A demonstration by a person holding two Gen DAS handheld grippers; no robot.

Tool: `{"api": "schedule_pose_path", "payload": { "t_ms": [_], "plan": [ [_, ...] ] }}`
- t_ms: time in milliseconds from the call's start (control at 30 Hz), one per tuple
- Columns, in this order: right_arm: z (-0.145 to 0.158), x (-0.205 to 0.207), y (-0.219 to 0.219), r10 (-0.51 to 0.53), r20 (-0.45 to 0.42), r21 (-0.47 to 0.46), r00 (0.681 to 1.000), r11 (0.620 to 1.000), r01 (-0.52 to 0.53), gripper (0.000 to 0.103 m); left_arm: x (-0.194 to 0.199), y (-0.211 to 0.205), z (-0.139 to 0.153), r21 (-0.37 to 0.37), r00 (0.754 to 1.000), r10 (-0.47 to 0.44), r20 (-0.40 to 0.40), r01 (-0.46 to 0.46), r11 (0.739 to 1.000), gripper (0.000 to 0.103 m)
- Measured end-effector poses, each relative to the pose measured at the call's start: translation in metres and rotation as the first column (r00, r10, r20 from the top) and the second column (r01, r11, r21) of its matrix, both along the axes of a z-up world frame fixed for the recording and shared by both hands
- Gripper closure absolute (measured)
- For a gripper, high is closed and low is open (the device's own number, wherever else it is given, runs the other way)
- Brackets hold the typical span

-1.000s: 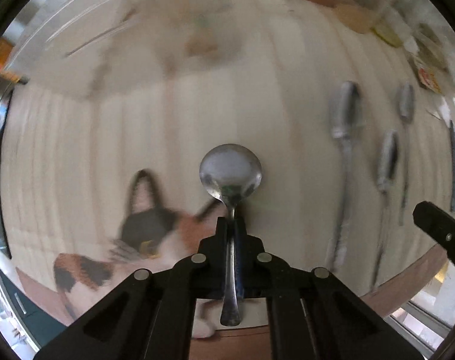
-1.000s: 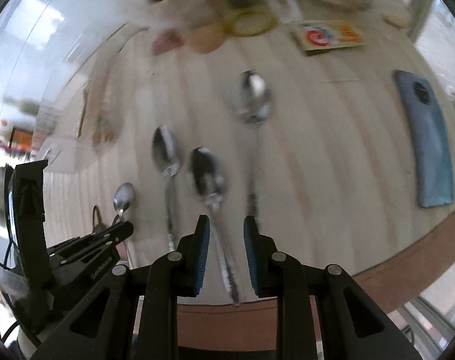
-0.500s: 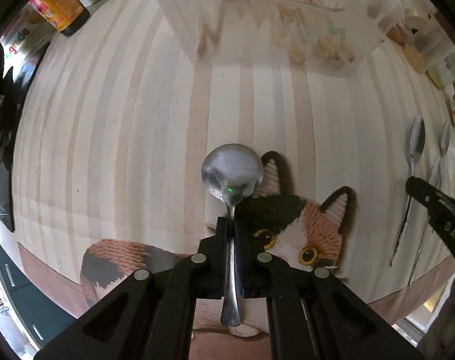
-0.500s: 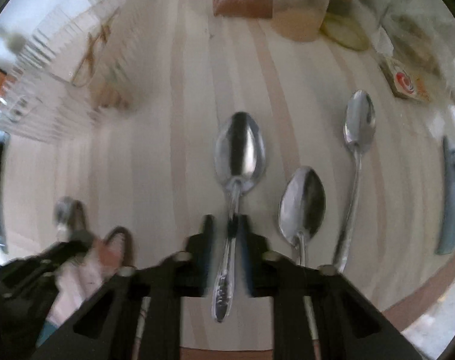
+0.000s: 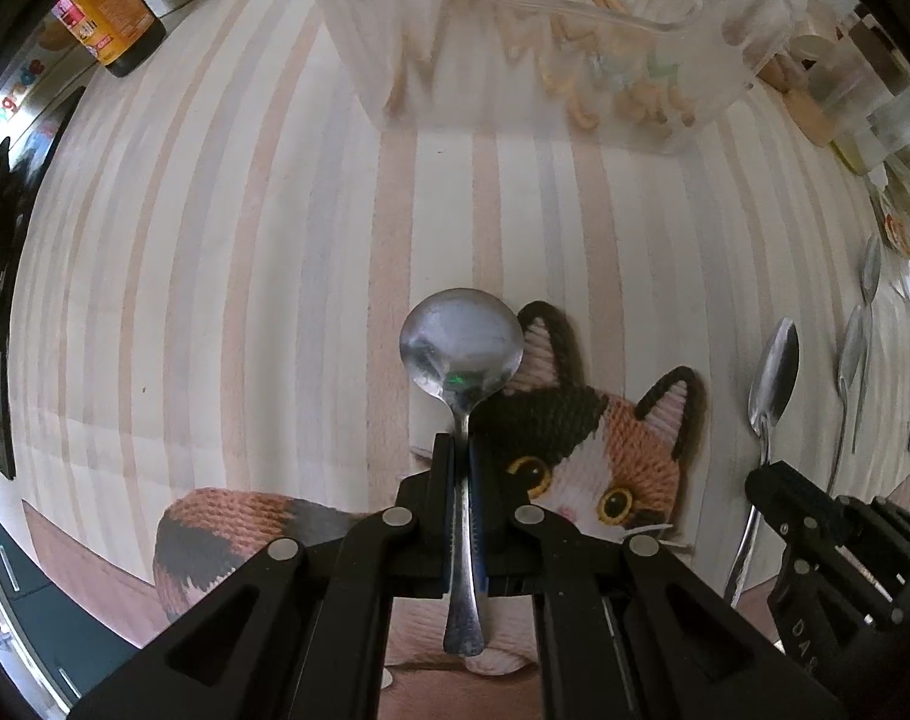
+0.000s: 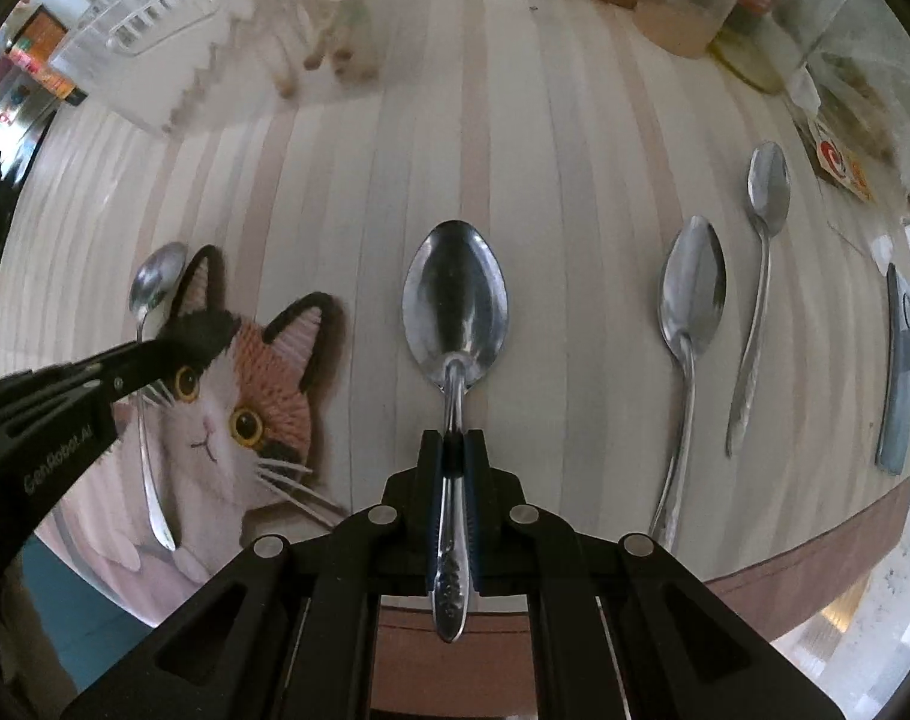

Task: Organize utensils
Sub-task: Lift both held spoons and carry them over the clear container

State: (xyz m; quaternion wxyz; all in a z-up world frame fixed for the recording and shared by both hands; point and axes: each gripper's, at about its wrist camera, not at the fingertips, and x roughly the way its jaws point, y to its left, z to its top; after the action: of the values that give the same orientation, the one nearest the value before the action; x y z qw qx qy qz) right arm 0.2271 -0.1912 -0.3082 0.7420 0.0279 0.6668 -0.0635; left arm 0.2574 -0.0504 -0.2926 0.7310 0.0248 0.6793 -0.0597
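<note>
My left gripper (image 5: 462,450) is shut on the handle of a round-bowled spoon (image 5: 460,348), held above a cat-shaped knitted mat (image 5: 580,450). My right gripper (image 6: 453,441) is shut on the handle of a larger oval spoon (image 6: 455,300), over the striped table. Two more spoons lie on the table to the right: a big one (image 6: 691,300) and a slim one (image 6: 766,186). A clear plastic utensil bin (image 5: 544,30) stands at the far side, with chopsticks and other pieces inside. The left gripper and its spoon (image 6: 155,282) show at the left of the right wrist view.
A dark bottle with an orange label (image 5: 110,18) stands far left. A blue-grey phone (image 6: 901,360) lies at the right near the table's edge. Jars and packets (image 6: 754,12) crowd the far right. The table's brown front edge (image 6: 814,558) is close below both grippers.
My right gripper came onto the oval spoon's handle and shut on it. My left gripper swung left with its spoon, from beside the lying spoons to over the cat mat, facing the bin.
</note>
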Motion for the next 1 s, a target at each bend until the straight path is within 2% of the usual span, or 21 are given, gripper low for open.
{"api": "schedule_pose_path", "payload": {
  "t_ms": [200, 467, 633, 800, 1000],
  "plan": [
    [0.004, 0.019, 0.006, -0.007, -0.016, -0.023, 1.000, 1.000, 0.007, 0.096, 0.002, -0.008, -0.003, -0.004, 1.000, -0.008, 0.001, 0.008, 1.000, 0.100],
    [0.002, 0.009, 0.008, -0.013, 0.004, -0.037, 1.000, 0.999, 0.013, 0.096, -0.006, -0.002, 0.003, 0.035, 0.999, -0.022, 0.029, 0.021, 0.999, 0.101],
    [0.013, -0.019, 0.009, -0.015, 0.044, -0.016, 0.999, 1.000, 0.016, 0.096, -0.012, 0.013, 0.026, 0.050, 0.996, -0.013, 0.087, 0.009, 0.999, 0.101],
    [0.037, -0.024, 0.015, -0.028, 0.096, 0.012, 0.995, 1.000, 0.027, 0.096, -0.019, 0.033, 0.062, 0.053, 0.987, 0.013, 0.158, -0.022, 0.998, 0.101],
    [0.090, -0.024, 0.019, -0.025, 0.196, 0.052, 0.980, 0.999, 0.015, 0.096, -0.017, 0.054, 0.118, 0.007, 0.963, 0.067, 0.261, -0.071, 0.997, 0.101]
  ]
}}
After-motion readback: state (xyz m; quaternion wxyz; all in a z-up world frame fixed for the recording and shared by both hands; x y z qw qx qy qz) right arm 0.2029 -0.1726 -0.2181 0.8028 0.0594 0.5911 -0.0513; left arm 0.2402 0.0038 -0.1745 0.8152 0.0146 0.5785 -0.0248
